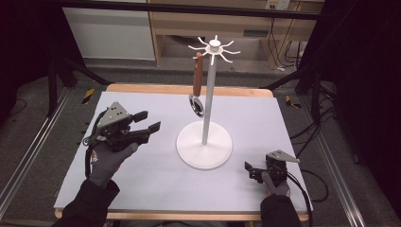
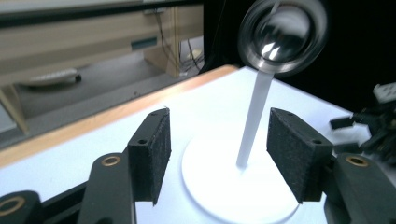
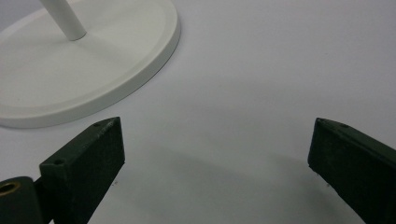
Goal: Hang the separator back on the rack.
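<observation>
- The right gripper rested low on the white table near its front right corner, jaws spread wide with nothing but bare tabletop between them; the stand's round base lay just ahead of it.
- The left gripper hovered over the left half of the table, pointed at the stand, its jaws released and empty, well apart from the pole.
- The spoon, with its brown handle and metal bowl, hung from a hook of the stand's crown, bowl down and just beside the pole; in the left gripper view the bowl showed blurred, so it might have been swinging.
- Judged from this, the hanging looked done: the spoon was carried by the hook alone, and what was left was likely only to draw the hands back.
- Open tabletop lay all round both grippers; the front edge was close behind the right one, and the stand's base was the one obstacle in the middle.
</observation>
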A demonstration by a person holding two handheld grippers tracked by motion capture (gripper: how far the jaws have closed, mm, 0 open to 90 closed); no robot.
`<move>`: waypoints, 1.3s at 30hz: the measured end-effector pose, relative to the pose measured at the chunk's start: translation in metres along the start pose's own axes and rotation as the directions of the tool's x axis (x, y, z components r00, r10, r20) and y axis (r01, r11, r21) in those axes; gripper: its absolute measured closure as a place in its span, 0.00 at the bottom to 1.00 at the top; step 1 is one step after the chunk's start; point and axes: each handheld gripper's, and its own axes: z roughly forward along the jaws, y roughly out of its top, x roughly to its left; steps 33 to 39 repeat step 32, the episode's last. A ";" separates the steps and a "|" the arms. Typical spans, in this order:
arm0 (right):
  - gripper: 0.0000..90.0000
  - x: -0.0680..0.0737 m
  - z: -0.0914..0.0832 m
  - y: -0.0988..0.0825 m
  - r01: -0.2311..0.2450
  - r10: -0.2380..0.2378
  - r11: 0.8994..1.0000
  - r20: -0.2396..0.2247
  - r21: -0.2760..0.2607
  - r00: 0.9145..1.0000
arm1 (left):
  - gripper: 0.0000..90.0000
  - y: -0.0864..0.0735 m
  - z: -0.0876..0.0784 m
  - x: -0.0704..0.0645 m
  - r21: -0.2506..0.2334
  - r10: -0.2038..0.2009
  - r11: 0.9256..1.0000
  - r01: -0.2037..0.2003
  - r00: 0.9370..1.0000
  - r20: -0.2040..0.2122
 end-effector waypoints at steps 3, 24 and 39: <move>0.05 0.000 0.000 0.000 0.000 0.000 1.000 0.000 0.000 1.000 | 0.44 -0.016 0.000 0.009 0.031 -0.026 0.999 0.027 1.000 -0.014; 0.05 -0.001 0.001 0.000 -0.004 0.004 1.000 -0.001 0.006 1.000 | 0.41 -0.113 -0.023 0.067 0.175 -0.148 0.966 0.190 0.963 -0.225; 0.05 0.000 0.000 0.000 -0.003 0.003 1.000 -0.005 0.005 1.000 | 0.40 -0.134 -0.027 0.085 0.203 -0.188 0.946 0.251 0.940 -0.284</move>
